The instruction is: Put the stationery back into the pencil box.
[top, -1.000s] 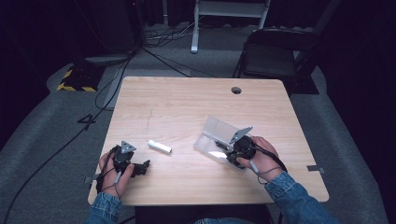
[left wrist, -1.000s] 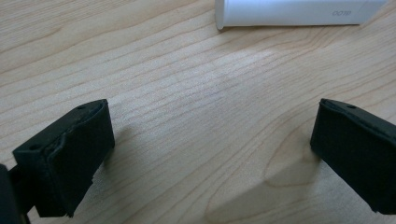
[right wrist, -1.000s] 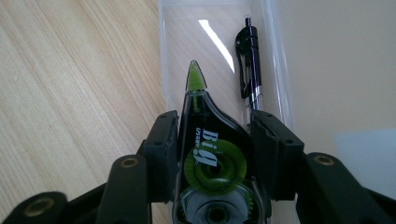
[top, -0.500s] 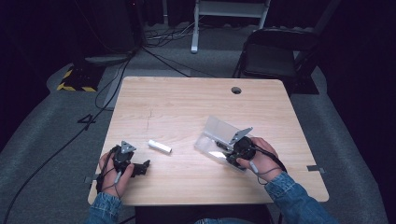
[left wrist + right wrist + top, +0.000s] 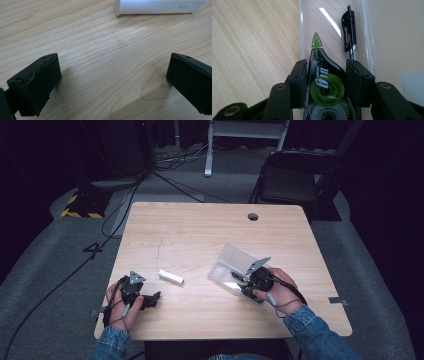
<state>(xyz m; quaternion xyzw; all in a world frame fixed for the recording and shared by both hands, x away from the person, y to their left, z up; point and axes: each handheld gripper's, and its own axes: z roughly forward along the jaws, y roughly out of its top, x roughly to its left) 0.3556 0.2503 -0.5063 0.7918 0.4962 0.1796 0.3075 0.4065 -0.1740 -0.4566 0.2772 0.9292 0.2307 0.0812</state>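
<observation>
Right now the right gripper [image 5: 326, 75] has its jaws half closed on a correction tape dispenser [image 5: 324, 85], held over the near end of a clear plastic case [image 5: 235, 265] on the right side of the table [image 5: 200, 235]. My worry is that the dispenser lands on the black pen [image 5: 350, 35] already lying in the case, or catches the rim and tips the light case. It has a dark translucent body with green reels and a green pointed tip. At near left, the left gripper [image 5: 112, 82] rests wide open and empty near a white tube [image 5: 160, 6].
</observation>
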